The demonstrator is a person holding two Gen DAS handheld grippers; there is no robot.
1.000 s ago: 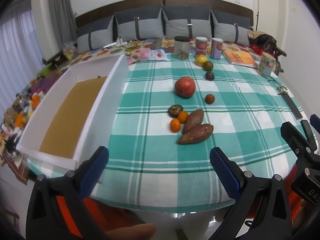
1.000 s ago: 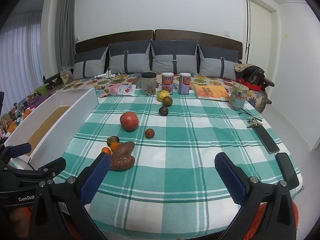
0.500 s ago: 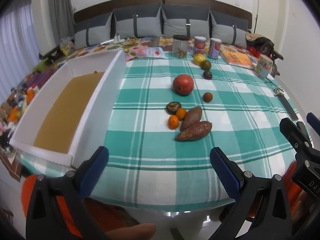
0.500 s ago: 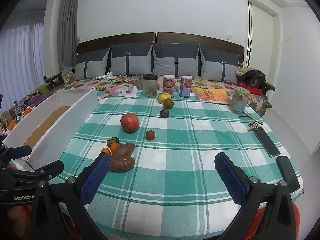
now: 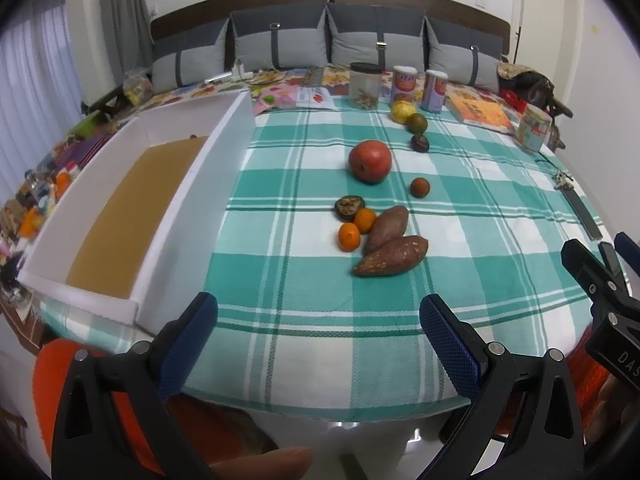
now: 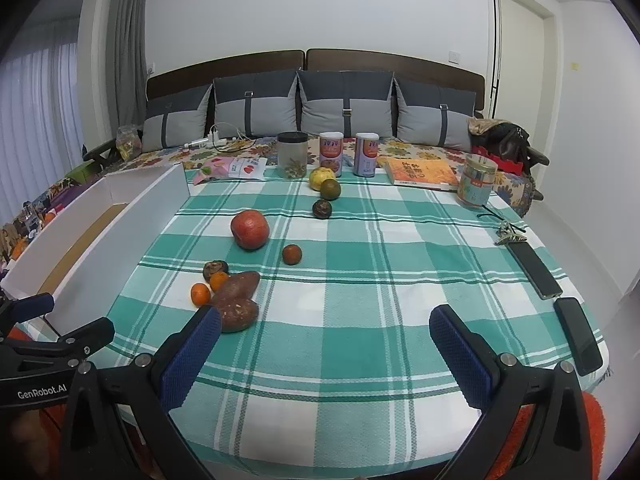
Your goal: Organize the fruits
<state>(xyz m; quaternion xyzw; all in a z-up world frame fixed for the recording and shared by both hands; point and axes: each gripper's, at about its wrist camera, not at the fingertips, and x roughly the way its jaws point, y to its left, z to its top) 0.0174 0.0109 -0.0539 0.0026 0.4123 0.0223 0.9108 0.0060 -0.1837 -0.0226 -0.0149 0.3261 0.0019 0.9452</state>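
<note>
Both views crept nearer the table (image 5: 320,344). Left claw (image 5: 318,320) and right claw (image 6: 324,334) spread, empty; sweet potatoes (image 5: 390,254) ahead of left claw, untouched. Sorting unstarted.

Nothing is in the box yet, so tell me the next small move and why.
Probably ease the open left gripper forward toward the near brown sweet potato. It is the closest piece, both grippers are open and empty, and the white foam box with its bare brown floor sits just left.
</note>
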